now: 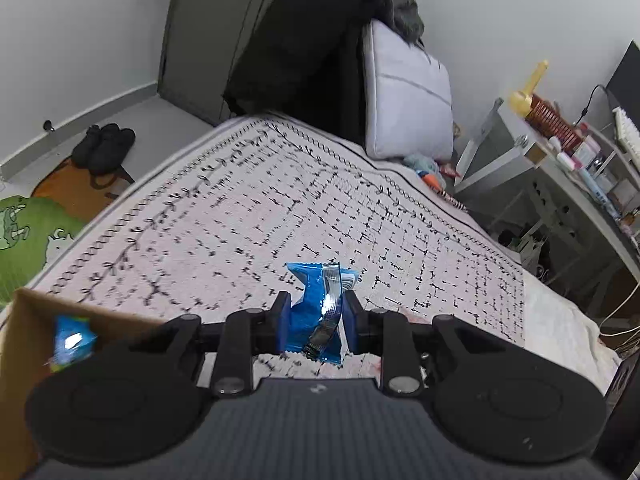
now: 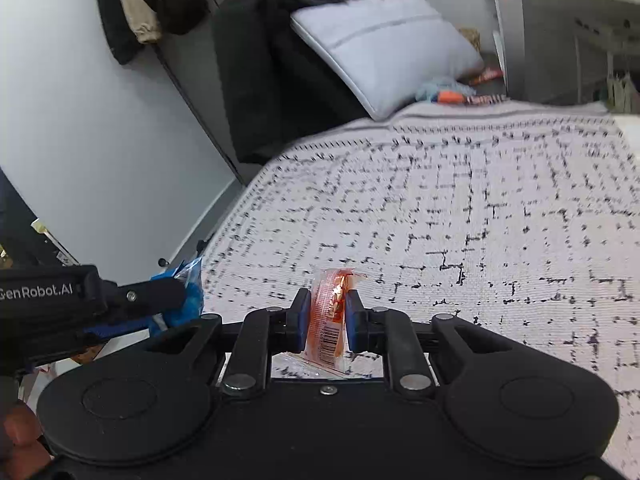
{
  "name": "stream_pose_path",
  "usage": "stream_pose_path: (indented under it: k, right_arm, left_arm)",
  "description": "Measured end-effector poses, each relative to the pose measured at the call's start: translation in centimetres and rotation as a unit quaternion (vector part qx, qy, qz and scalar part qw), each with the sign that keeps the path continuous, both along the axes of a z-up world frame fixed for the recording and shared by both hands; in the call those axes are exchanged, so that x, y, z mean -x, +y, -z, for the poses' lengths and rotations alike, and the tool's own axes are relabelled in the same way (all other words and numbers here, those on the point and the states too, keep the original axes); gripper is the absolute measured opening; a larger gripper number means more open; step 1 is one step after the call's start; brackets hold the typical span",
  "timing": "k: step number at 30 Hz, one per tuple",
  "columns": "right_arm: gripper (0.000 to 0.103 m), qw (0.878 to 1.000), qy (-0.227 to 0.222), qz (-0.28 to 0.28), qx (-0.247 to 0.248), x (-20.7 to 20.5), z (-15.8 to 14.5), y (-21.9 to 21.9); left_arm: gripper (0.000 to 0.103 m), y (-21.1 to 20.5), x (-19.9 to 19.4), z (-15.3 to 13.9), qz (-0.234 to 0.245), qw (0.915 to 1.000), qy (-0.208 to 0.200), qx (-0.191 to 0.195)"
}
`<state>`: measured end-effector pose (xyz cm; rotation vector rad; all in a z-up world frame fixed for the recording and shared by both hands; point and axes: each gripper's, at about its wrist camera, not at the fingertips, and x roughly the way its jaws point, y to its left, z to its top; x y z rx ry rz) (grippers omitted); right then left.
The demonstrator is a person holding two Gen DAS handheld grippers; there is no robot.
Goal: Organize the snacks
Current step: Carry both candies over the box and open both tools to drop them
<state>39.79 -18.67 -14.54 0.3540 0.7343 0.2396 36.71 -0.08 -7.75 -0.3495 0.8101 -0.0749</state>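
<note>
Blue snack pkt (image 1: 316, 312) upright in left jaws, orange pkt (image 2: 330, 316) upright in right.

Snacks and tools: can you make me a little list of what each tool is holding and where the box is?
left tool: shut on blue snack packet
right tool: shut on orange snack packet
cardboard box: at the left tool's left, another blue packet inside
underneath: patterned bed cover
far end: grey pillow
</note>
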Motion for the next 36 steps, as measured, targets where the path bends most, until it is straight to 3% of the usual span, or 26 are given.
stream_pose_path:
  k: [14, 19, 36]
  right_arm:
    - [0.018, 0.997, -0.062, -0.024, 0.038, 8.0, -7.0, 2.8]
    - [0.018, 0.996, -0.079, -0.029, 0.027, 10.7, -8.7, 4.0]
    - [0.018, 0.992, -0.096, -0.079, 0.024, 17.1, -10.3, 10.1]
  left_arm:
    - [0.026, 4.4, 9.5, -4.9, -0.021, 0.9983, -0.050, 0.020]
    - [0.026, 5.8, 12.3, -5.9, -0.027, 0.9977, -0.060, 0.018]
    - [0.026, 11.8, 19.3, -5.4, -0.068, 0.9951, -0.065, 0.029]
